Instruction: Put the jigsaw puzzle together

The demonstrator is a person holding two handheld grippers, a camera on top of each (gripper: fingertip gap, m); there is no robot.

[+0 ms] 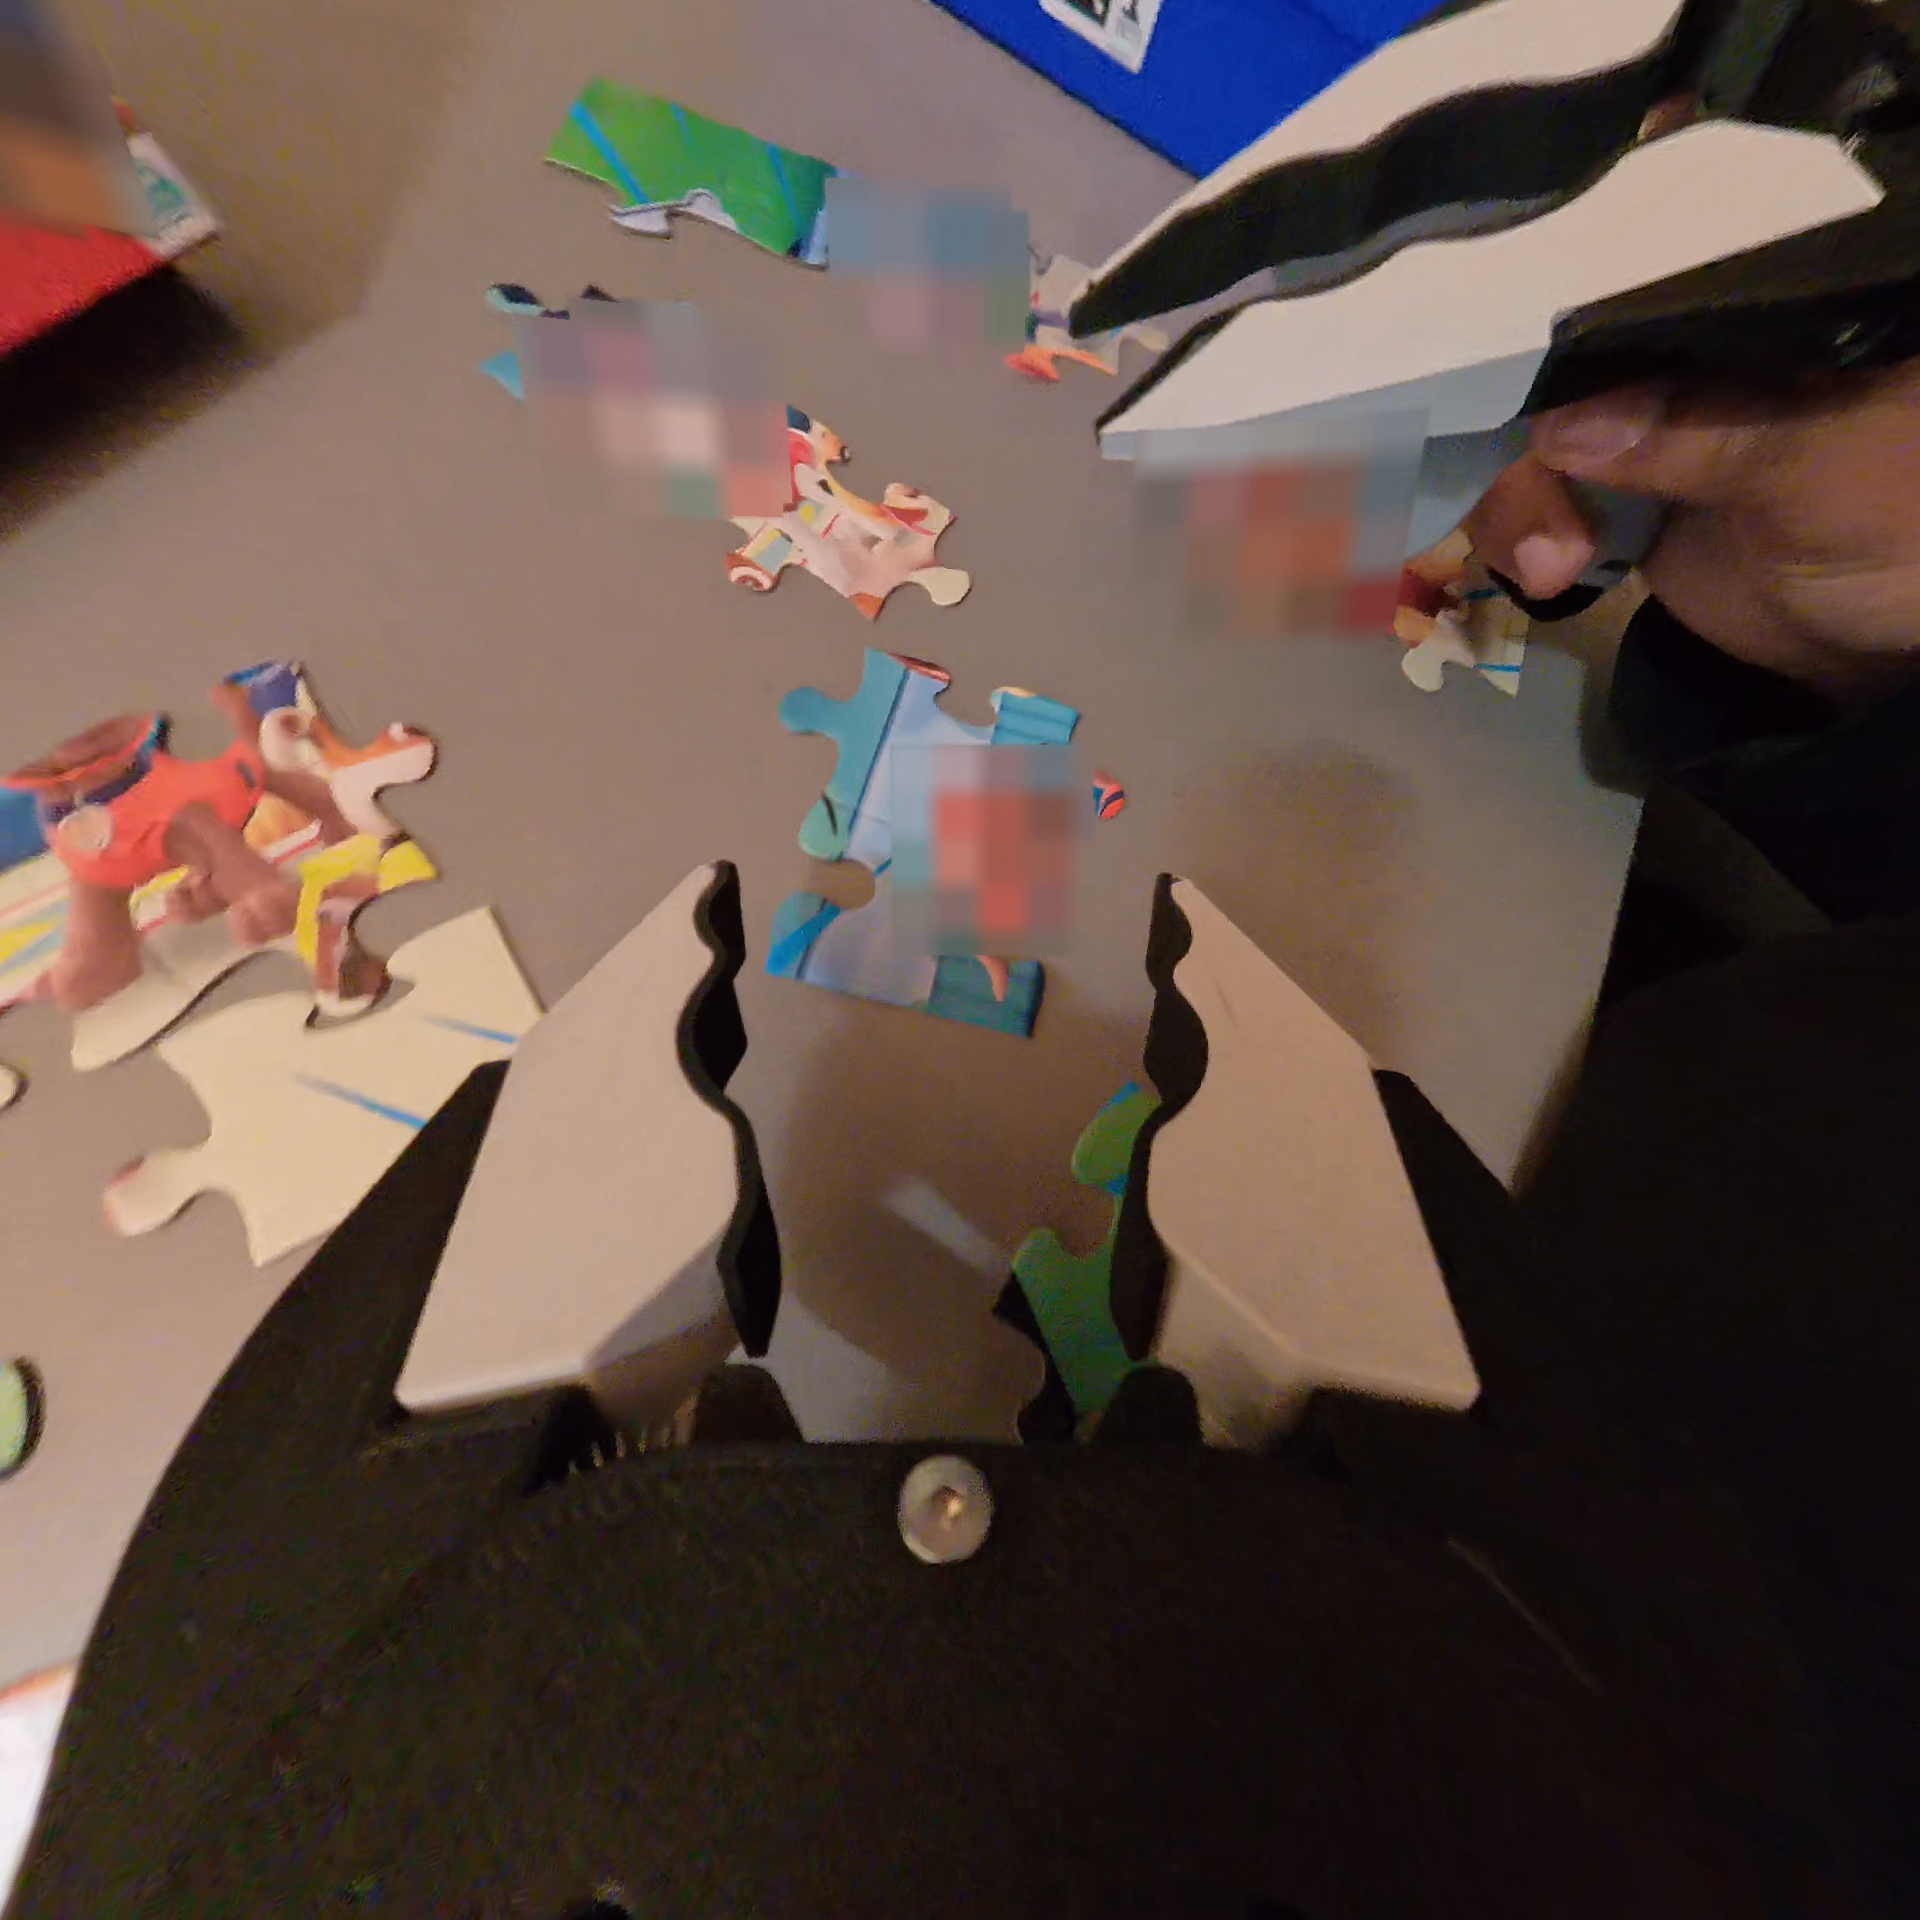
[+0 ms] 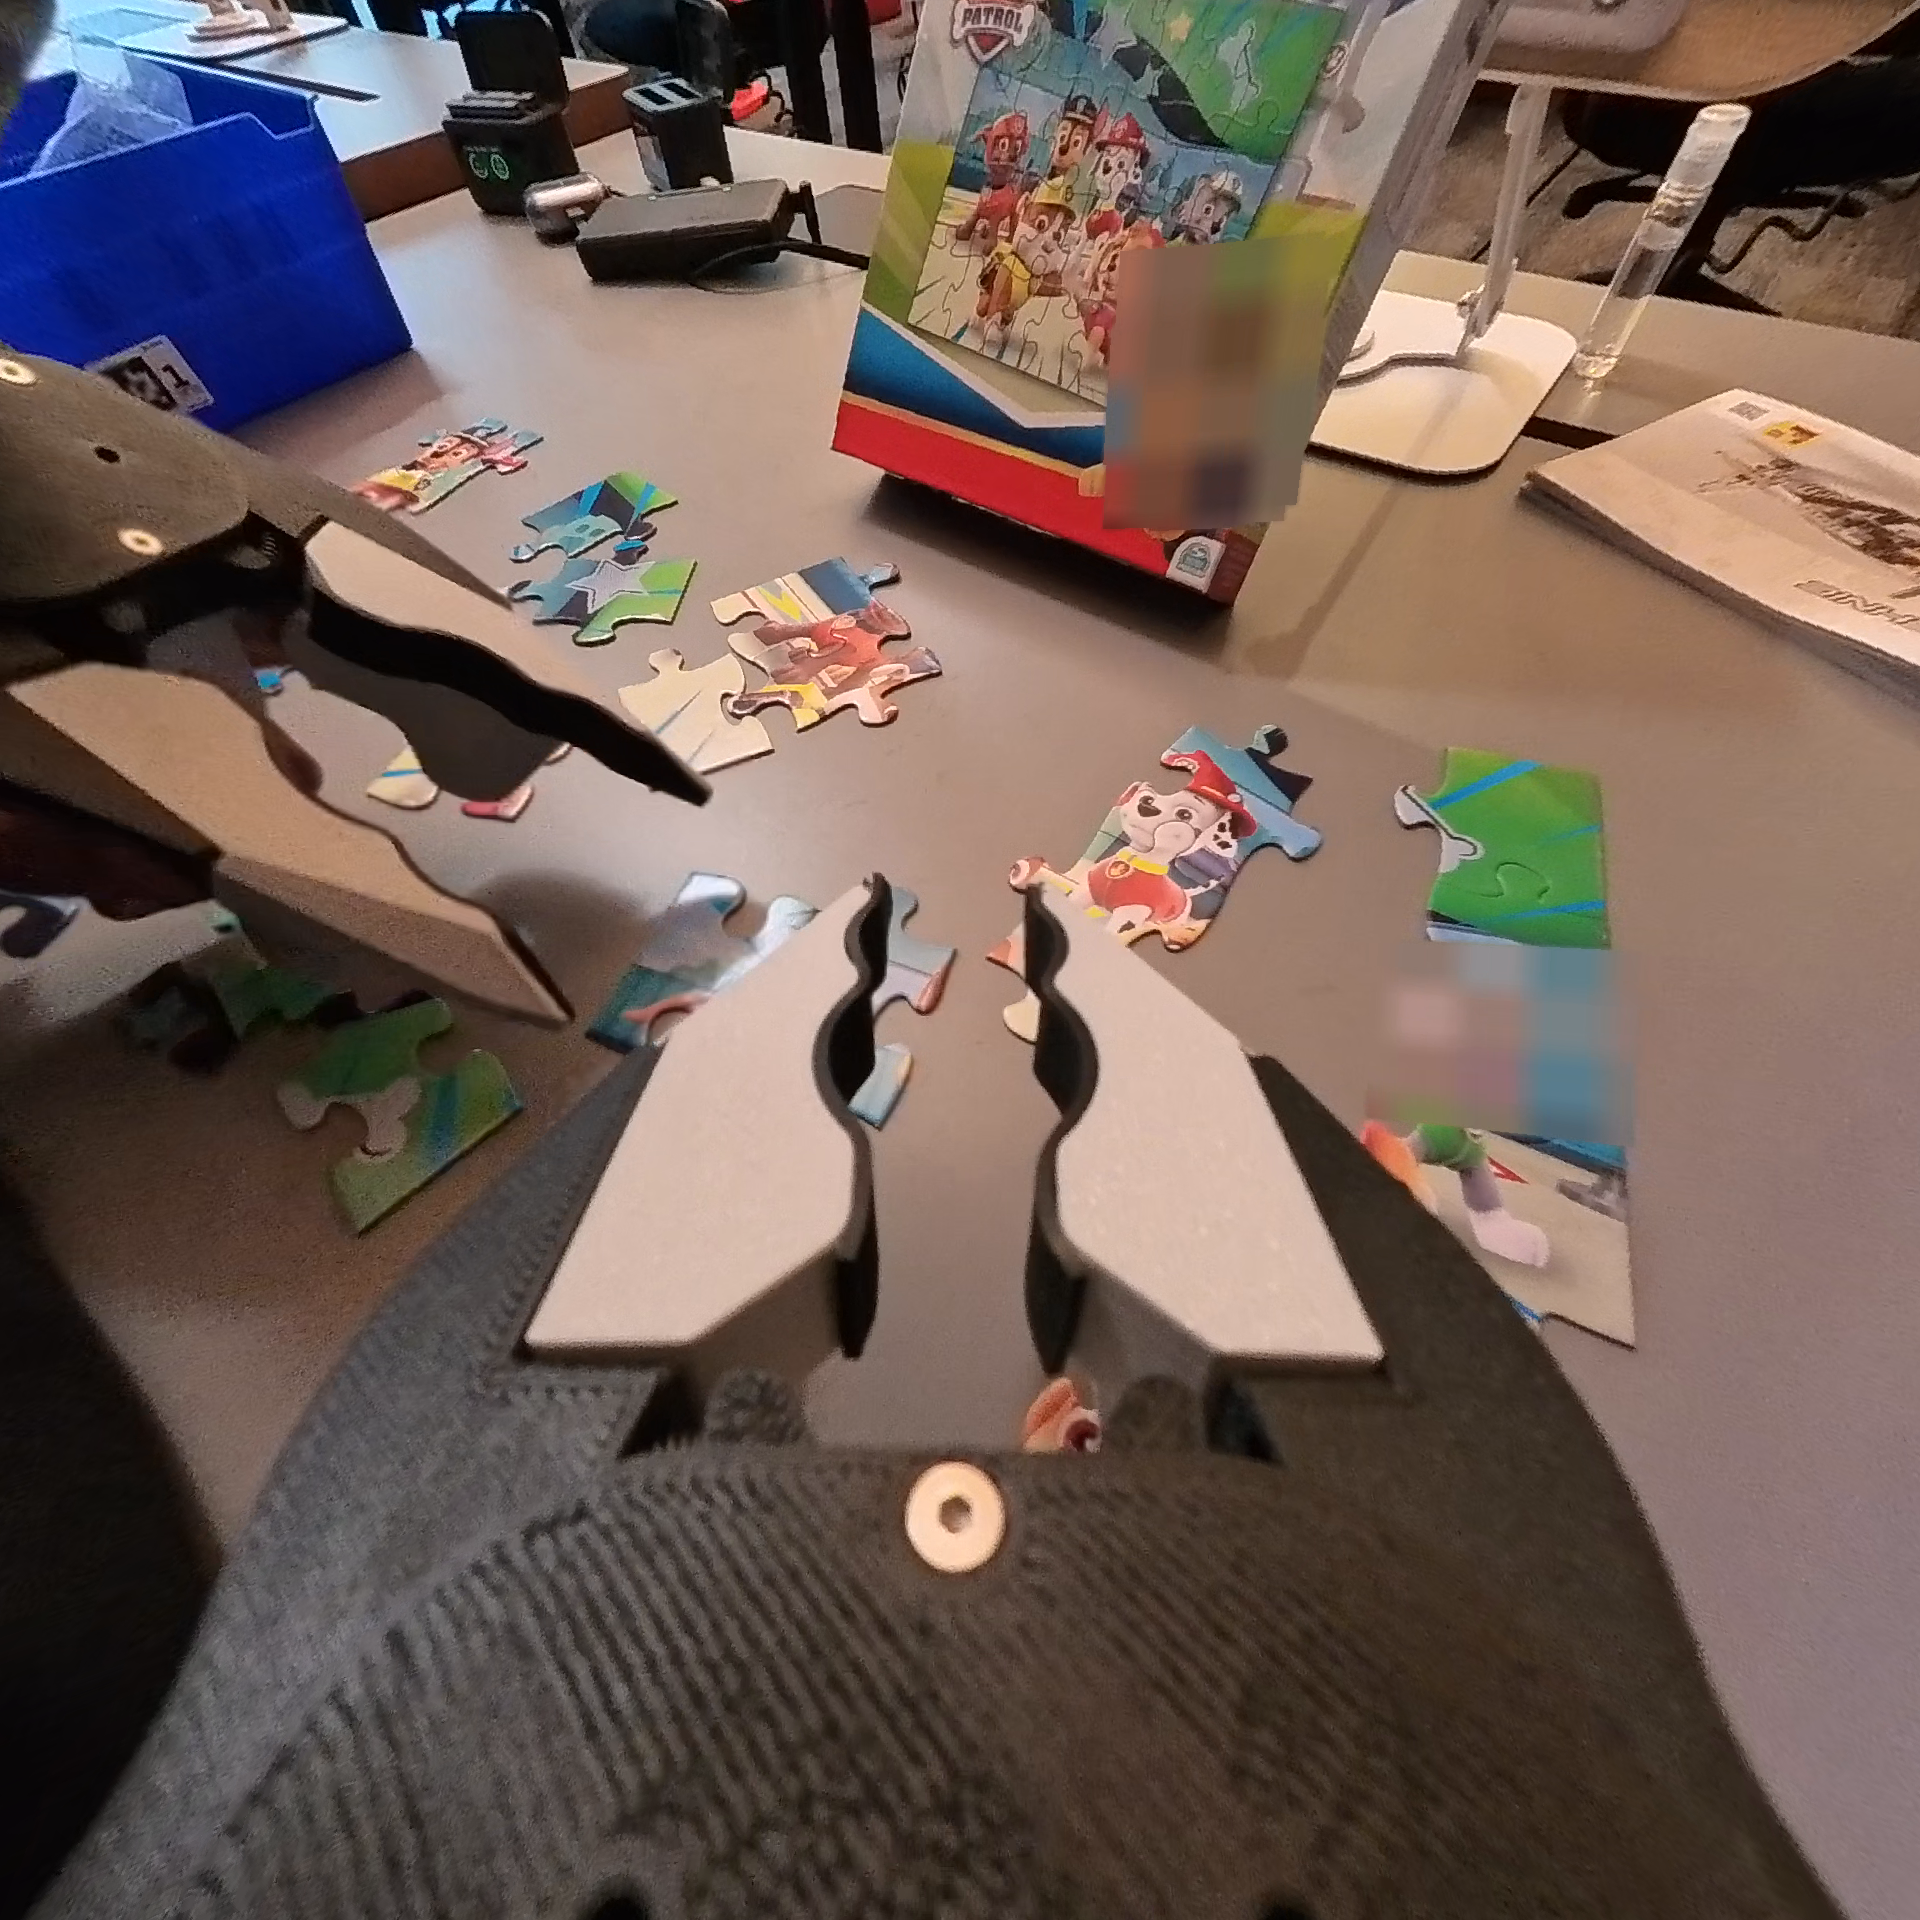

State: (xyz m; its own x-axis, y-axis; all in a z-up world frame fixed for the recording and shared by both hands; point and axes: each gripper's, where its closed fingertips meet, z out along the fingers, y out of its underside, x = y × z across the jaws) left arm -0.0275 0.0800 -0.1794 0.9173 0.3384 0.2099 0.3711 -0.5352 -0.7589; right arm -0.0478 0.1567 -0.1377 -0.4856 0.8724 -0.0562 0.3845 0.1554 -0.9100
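My left gripper [image 1: 945,888] is open wide and holds nothing. It hovers over a blue puzzle piece [image 1: 914,831] that lies flat on the grey table [image 1: 520,623], just ahead of the fingertips. A green piece [image 1: 1081,1247] lies on the table under its right finger. My right gripper [image 2: 951,899] is open by a narrow gap with nothing between its pads. It hovers over a light blue piece [image 2: 914,966] and a pale piece [image 2: 1023,1003]. The left gripper also shows in the right wrist view [image 2: 623,904], and the right gripper shows in the left wrist view [image 1: 1091,374].
Loose puzzle pieces are spread over the table: a dalmatian piece [image 2: 1174,842], a green piece [image 2: 1517,852], a joined dog cluster [image 1: 208,831]. The puzzle box [image 2: 1039,312] stands behind them. A blue bin [image 2: 208,239] is at far left, a booklet [image 2: 1745,520] at right. One gripper's finger ends stand about 10 cm off the other's. My left gripper's tips are some 7 cm from the light blue piece [image 2: 914,966]. It turns up in the left wrist view [image 1: 896,684] as well.
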